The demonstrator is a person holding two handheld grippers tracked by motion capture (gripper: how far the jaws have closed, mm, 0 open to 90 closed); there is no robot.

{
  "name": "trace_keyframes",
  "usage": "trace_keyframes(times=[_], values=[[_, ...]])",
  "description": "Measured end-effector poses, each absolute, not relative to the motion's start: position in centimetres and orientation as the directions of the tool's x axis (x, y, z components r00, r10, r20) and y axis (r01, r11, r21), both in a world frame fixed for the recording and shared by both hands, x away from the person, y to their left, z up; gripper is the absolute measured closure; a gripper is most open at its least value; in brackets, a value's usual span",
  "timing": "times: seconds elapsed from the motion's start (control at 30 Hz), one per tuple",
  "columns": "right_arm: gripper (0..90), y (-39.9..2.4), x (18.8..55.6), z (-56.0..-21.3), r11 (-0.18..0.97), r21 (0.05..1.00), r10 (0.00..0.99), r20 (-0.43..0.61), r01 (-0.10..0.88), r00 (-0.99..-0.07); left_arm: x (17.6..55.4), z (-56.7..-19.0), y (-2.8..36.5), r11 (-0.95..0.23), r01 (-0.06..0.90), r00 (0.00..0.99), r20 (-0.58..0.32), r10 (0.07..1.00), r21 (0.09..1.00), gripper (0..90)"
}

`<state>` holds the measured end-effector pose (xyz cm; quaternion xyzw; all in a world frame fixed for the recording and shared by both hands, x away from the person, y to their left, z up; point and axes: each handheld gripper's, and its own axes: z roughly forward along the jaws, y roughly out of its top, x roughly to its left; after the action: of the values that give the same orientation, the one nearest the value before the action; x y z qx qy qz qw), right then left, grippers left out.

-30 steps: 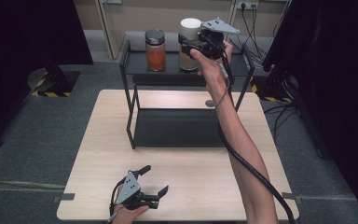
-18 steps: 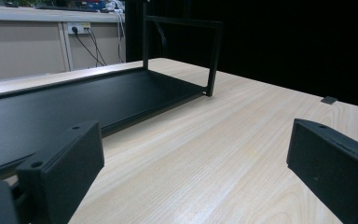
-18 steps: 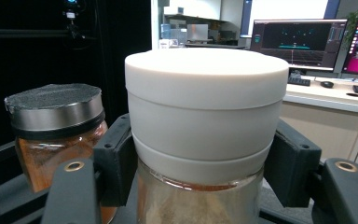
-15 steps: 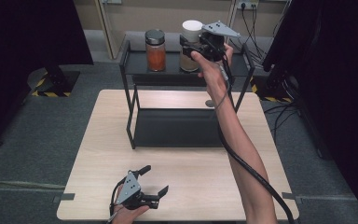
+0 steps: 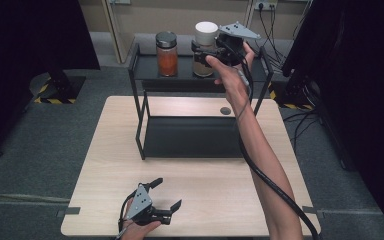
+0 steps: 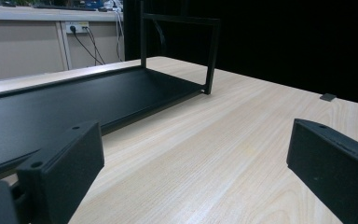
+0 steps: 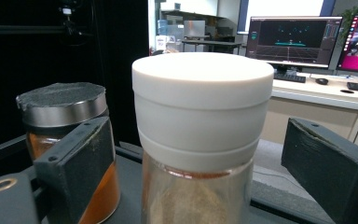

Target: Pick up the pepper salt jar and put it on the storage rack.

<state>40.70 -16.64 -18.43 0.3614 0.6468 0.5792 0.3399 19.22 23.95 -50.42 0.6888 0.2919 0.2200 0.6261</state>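
Observation:
A clear jar with a white lid [image 5: 206,47] and brownish contents stands on the top tier of a black rack [image 5: 141,87], right of a metal-lidded jar of orange contents [image 5: 167,52]. My right gripper [image 5: 203,54] is held up at that tier, open. In the right gripper view the white-lidded jar [image 7: 200,116] stands between the two spread jaws, with a gap on each side, and the orange jar [image 7: 60,107] sits behind the left jaw. My left gripper [image 5: 169,192] rests low at the table's front edge, open with nothing in it; its view looks along the rack's bottom tray [image 6: 74,98].
The wooden table [image 5: 110,150] carries the rack across its far half. A small dark disc [image 5: 225,110] lies on the table by the rack's right rear leg. The right gripper's cable [image 5: 275,185] trails down along the forearm. Dark curtains flank the table.
The right gripper has eased slightly right and down beside the white-lidded jar. The left gripper has not moved.

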Motion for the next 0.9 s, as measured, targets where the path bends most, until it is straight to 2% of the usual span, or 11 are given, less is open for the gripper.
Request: trace_keyframes(times=[0.27, 0.9], values=[[2.5, -17.4, 39.7, -18.8, 0.065, 0.996, 0.86, -0.026, 0.06, -0.51, 19.2, -50.4, 24.0, -0.045, 0.127, 0.73, -0.063, 0.68, 0.991, 3.2], [0.4, -20.3, 36.8, -20.8, 0.055, 0.998, 0.814, -0.034, 0.019, -0.579, 19.2, -50.5, 23.9, -0.047, 0.13, 0.728, -0.063, 0.683, 0.99, 3.3]])
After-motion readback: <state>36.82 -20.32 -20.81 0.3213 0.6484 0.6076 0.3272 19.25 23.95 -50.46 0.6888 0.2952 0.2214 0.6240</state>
